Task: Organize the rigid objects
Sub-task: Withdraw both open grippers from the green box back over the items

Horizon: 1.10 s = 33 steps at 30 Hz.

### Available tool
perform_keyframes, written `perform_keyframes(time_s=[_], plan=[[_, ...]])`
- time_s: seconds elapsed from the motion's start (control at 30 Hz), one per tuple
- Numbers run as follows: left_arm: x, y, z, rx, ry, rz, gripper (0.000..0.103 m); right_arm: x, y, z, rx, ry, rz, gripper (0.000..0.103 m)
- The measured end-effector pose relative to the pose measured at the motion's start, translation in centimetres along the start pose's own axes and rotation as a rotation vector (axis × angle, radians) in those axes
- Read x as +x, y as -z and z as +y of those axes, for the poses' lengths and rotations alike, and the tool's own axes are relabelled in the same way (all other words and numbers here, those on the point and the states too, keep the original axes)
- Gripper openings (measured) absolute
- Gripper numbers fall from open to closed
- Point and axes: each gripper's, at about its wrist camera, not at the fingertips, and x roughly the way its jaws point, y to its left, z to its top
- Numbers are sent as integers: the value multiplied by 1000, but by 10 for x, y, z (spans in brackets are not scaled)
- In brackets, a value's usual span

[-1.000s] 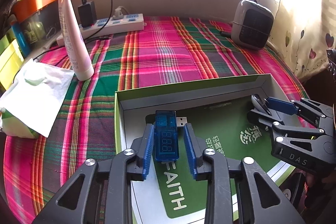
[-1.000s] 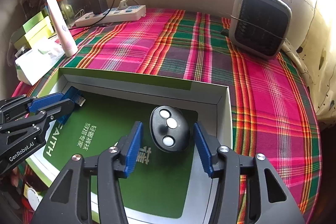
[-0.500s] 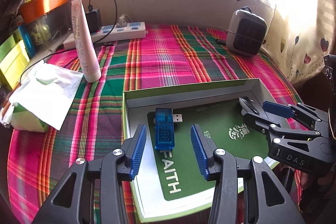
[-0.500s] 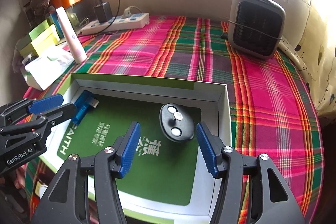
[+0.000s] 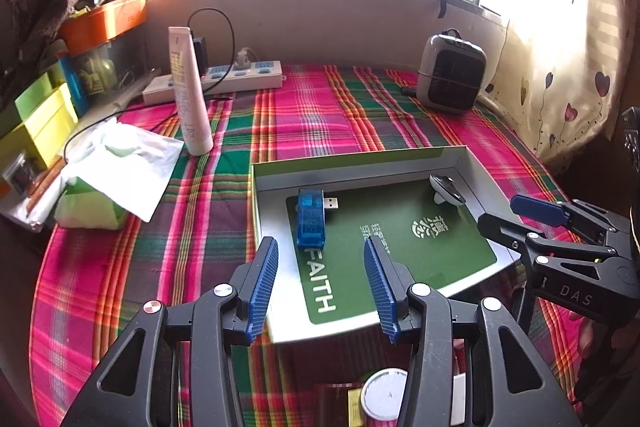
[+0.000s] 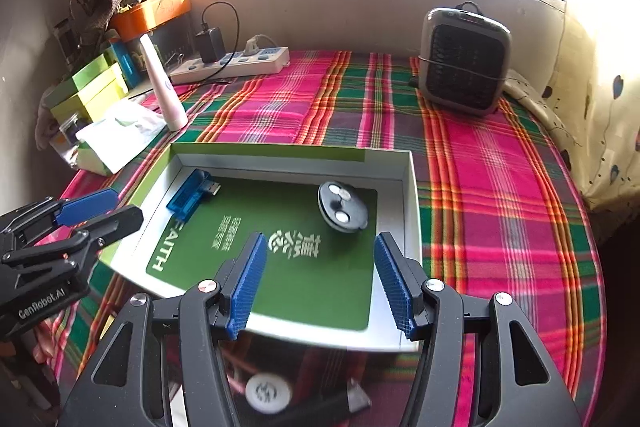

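Both grippers hang clear of the box (image 5: 360, 157) on the plaid cloth (image 5: 320, 115), each with its load left inside: the left gripper (image 5: 320, 279) stands wide and empty above the box's near edge, its jaws having just been opening with nothing between them, and the right gripper (image 6: 318, 279) is likewise wide and empty, its jaws also freshly spread. The 2 task items lie on the green card (image 6: 288, 255) in the box bottom. The USB meter (image 5: 311, 217) sits in the box's far-left corner, flat, its long axis running roughly from the near edge toward the far wall, its metal plug poking out sideways toward the box's middle. The remote (image 6: 343, 206), a dark oval with 3 pale buttons facing up, lies near the box's far-right corner, its long axis slanting slightly toward the right wall. The step in hand reads as the retreat after placing, and it would be done well by lifting both hands straight away from the box with jaws held apart, so that no pad clips a wall or drags an item. Near the box's left wall stand a tube (image 5: 190, 91) and a tissue pack (image 5: 112, 179), well apart from the work.
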Motion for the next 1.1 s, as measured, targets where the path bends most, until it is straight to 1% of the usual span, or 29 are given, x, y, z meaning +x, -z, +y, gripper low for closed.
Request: perform_keyframes(time_s=[0.17, 0.4, 0.57, 0.67, 0.83, 0.93, 1.1], plan=[[-17, 15, 6, -22, -2, -15, 44, -17, 15, -5, 32, 12, -15, 57], [-32, 40, 19, -64, -18, -10, 44, -36, 40, -17, 93, 39, -29, 57], [-44, 56, 28, -100, -14, -14, 44, -41, 57, -13, 95, 50, -20, 57], [-45, 64, 29, -99, -14, -5, 44, -43, 65, -5, 77, 59, -16, 57], [-48, 78, 32, -112, 7, 12, 44, -41, 73, 2, 74, 69, -1, 57], [-49, 85, 32, -117, 15, 24, 44, -37, 76, 5, 73, 58, 18, 57], [-51, 92, 32, -120, 23, 30, 44, -39, 82, 4, 80, 77, 24, 59]])
